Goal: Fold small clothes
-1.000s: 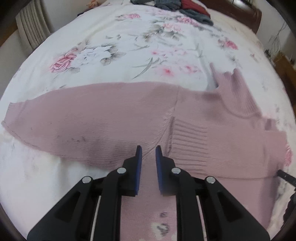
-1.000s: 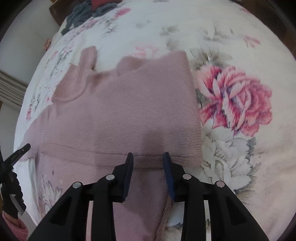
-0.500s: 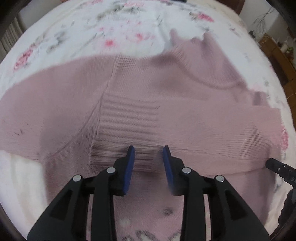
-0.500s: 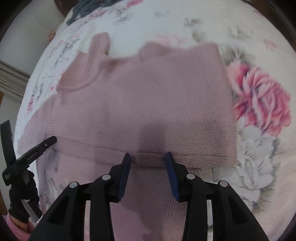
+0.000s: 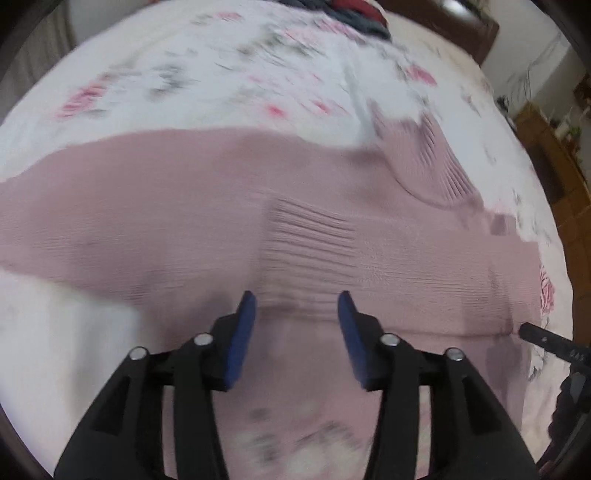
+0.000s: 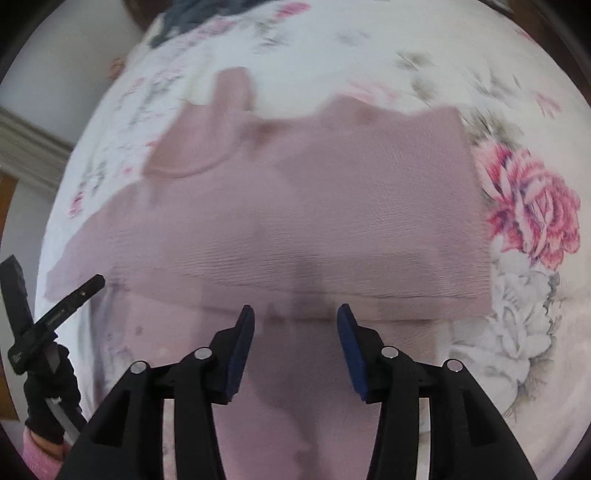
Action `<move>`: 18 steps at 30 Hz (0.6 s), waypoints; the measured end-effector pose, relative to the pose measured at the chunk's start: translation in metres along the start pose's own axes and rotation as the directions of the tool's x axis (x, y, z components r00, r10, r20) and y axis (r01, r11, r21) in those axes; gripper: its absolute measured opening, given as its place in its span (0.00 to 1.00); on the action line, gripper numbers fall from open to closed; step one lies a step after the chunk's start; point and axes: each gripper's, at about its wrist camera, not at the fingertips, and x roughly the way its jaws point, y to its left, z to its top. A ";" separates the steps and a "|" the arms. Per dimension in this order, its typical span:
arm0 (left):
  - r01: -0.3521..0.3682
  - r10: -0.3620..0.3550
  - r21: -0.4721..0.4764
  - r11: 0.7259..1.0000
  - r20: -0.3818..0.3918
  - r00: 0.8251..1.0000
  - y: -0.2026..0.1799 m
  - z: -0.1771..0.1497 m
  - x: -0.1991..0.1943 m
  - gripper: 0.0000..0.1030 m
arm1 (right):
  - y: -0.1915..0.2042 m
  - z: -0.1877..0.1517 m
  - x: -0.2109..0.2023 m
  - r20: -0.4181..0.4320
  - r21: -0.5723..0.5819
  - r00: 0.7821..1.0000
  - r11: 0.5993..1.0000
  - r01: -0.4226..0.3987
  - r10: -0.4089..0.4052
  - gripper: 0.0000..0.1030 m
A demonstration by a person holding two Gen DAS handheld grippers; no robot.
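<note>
Currently, a dusty-pink knitted sweater (image 5: 369, 236) is seen spread flat on a bed covered by a white floral sheet (image 5: 184, 74), with one sleeve folded across the body so that its ribbed cuff (image 5: 314, 240) lies near the middle of the garment. The ribbed high collar (image 5: 432, 155) is seen pointing away from the camera, towards the far side of the bed. The left gripper (image 5: 295, 302) is held low over the near folded edge, just below the cuff, its blue-padded fingers (image 5: 243, 325) spread wide apart and nothing caught between them. The right gripper (image 6: 295, 314) is likewise held with its jaws wide and empty, positioned over the near edge of the folded panel — whether the pads touch the knit cannot be told in either view. In the right wrist view the left gripper's black tip is seen at the left edge, gripped by a gloved hand (image 6: 48, 398) with a pink cuff below it. A large printed rose (image 6: 532, 206) on the sheet is shown just beside the sweater's right edge. At the far end of the bed a heap of dark grey and red clothes (image 5: 354, 14) is visible — well apart from the sweater. Much of both views is blurred.
</note>
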 end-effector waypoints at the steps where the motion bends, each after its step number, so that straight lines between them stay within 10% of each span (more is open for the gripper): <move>1: -0.009 0.009 -0.025 1.000 0.002 1.000 0.017 -0.001 -0.007 0.46 | 0.009 -0.002 -0.002 0.001 -0.021 1.000 1.000 -0.001 0.001 0.46; 9: -0.157 0.171 -0.296 0.942 0.020 0.985 0.183 -0.008 -0.048 0.46 | 0.082 -0.014 0.021 -0.061 -0.165 0.997 0.985 -0.052 0.042 0.46; 18: 0.034 0.086 -0.629 0.777 0.159 0.983 0.315 -0.001 -0.055 0.46 | 0.107 -0.038 0.065 -0.149 -0.196 0.989 0.979 -0.050 0.020 0.47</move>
